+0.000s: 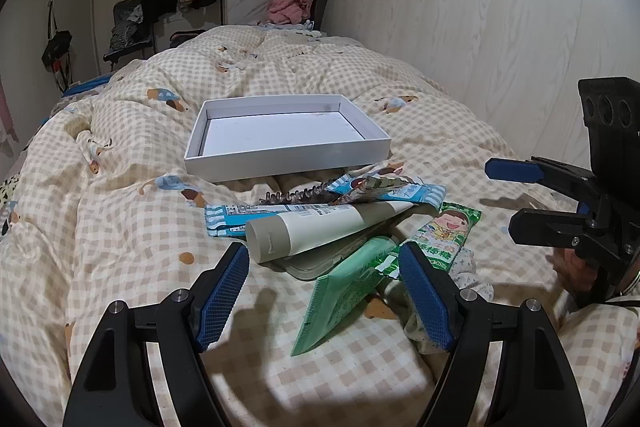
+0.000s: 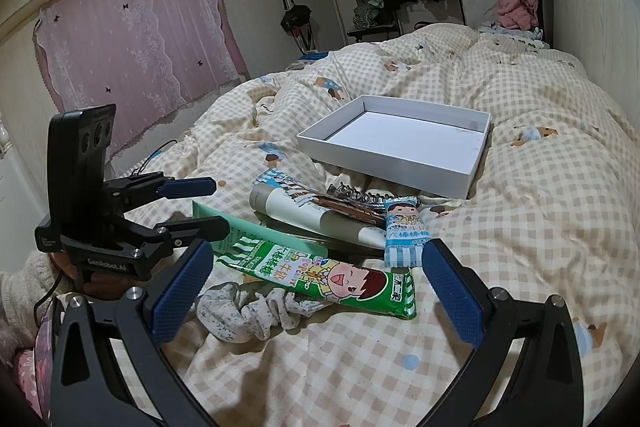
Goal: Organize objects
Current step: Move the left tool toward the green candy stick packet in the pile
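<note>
Comb (image 1: 344, 291) overlaps tube (image 1: 320, 227) before box (image 1: 286, 147)

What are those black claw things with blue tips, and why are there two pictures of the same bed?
Those are hand-held grabbers; a person carries one in each hand. Each has a camera looking along its fingers, so you get two pictures. One shows the left gripper, the other the right gripper. Both are open and hold nothing. On the checked quilt lie an empty white box, a cream tube, a green comb, a green snack packet, a blue snack packet and a speckled sock.
</note>
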Demonstrator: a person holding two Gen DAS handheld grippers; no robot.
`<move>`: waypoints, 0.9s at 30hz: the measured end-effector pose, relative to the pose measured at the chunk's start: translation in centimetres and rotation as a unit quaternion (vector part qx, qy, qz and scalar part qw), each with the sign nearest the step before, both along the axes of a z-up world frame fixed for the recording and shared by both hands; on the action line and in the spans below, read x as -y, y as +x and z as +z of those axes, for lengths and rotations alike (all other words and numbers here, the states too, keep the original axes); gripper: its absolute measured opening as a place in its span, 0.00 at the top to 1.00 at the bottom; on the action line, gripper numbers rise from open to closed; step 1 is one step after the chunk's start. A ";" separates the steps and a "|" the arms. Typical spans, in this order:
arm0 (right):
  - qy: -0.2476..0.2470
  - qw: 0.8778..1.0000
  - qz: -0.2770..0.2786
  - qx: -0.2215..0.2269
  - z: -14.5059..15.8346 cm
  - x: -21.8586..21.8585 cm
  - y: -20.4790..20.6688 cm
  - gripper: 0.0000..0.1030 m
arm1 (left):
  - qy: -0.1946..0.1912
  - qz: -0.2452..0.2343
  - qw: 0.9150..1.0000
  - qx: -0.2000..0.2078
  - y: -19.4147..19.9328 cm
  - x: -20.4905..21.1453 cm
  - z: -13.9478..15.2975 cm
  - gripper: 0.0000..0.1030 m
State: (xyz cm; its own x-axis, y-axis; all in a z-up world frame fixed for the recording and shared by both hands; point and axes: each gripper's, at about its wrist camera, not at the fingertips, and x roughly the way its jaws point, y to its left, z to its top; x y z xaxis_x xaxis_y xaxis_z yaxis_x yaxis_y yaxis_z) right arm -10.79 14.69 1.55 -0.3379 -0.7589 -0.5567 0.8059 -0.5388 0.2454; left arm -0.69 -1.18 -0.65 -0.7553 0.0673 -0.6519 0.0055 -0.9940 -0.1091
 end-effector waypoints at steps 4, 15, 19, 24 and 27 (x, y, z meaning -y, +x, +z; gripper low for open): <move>-0.003 1.000 -0.002 0.003 0.0 -0.1 -0.1 0.00 | -0.003 -0.001 1.000 0.001 0.0 -0.2 0.1 0.25; -0.013 1.000 -0.009 0.027 -0.4 -0.5 -0.9 0.00 | -0.003 -0.005 1.000 0.009 -0.3 -0.4 0.1 0.25; -0.014 0.999 -0.008 0.032 -0.5 -0.5 -1.0 0.00 | -0.009 -0.048 0.998 -0.026 0.1 0.1 2.4 0.39; -0.017 0.999 -0.010 0.040 -0.7 -0.7 -1.2 0.00 | -0.024 -0.125 0.992 -0.006 -0.1 -0.1 3.8 0.39; -0.020 0.999 -0.012 0.043 -0.8 -0.9 -1.3 0.00 | -0.059 -0.162 0.985 0.029 -1.1 -1.5 3.1 0.39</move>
